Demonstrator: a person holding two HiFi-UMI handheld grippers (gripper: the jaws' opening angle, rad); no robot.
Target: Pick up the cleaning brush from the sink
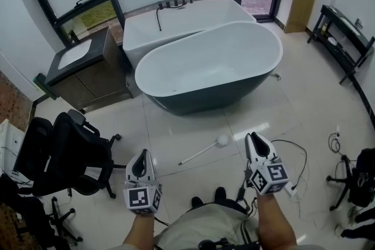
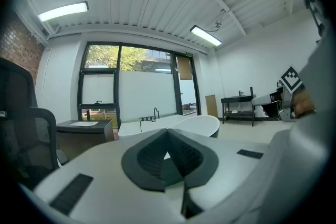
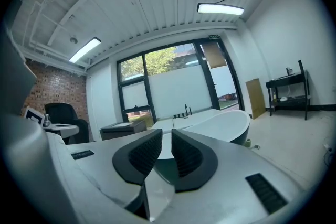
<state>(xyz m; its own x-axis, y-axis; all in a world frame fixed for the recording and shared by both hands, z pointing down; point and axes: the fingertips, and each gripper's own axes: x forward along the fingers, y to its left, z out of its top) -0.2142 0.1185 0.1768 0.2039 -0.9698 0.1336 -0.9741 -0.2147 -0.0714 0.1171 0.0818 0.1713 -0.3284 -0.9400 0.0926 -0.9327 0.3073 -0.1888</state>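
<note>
So both grippers are held low in front of the person, down at the bottom of the head view, and neither one has anything in it. The left gripper has its jaws closed, with the tips meeting and nothing between them, which is clear in the left gripper view. The right gripper is the same: in the right gripper view its jaws are pulled in to just a thin slit and they're empty. The cleaning brush, a long white handle with a round white head, isn't in the sink at all. It's lying flat on the tiled floor between the two grippers and a bit ahead of them, closer to the right one, with its head pointing toward the oval bathtub. Neither gripper is touching it. The sink is set in a dark vanity over at the left under the window, well apart from both grippers. Behind the oval tub there's a white rectangular tub with a black tap. A black office chair stands near the left gripper, and some cables trail across the floor by the right one.
</note>
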